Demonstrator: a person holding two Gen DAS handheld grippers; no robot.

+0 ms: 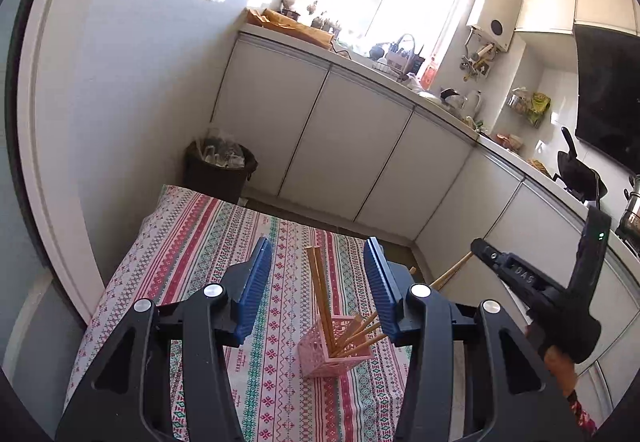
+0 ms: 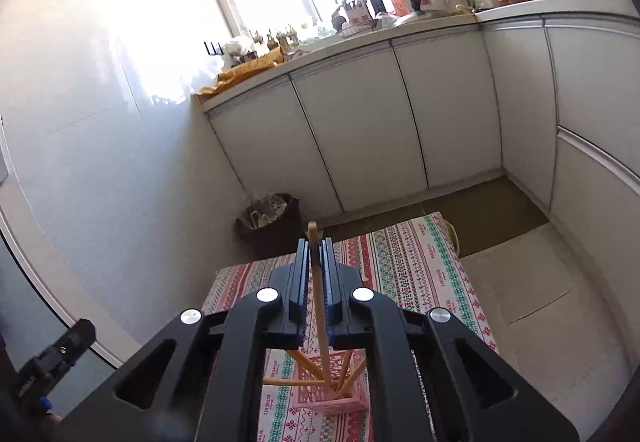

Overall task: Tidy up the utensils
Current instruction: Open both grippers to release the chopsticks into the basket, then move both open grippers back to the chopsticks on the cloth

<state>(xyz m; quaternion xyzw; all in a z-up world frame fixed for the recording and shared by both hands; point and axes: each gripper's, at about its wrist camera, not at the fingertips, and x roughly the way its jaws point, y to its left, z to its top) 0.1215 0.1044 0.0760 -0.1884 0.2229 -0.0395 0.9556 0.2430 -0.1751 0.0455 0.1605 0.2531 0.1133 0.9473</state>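
Note:
A pink lattice holder (image 1: 334,348) stands on the patterned tablecloth (image 1: 192,242) and holds several wooden chopsticks (image 1: 320,294). My left gripper (image 1: 318,262) is open and empty above it, blue pads wide apart. My right gripper (image 2: 316,254) is shut on one wooden chopstick (image 2: 320,306), held upright with its lower end inside the pink holder (image 2: 332,390). The right gripper's body also shows at the right of the left wrist view (image 1: 532,282), with a chopstick end (image 1: 452,270) sticking out beside it.
The small table stands beside a white wall (image 1: 140,82). A dark waste bin (image 1: 218,170) sits past the table's far edge. White cabinets (image 1: 360,146) with a cluttered counter run along the back and right. A black pan (image 1: 576,170) rests on the counter.

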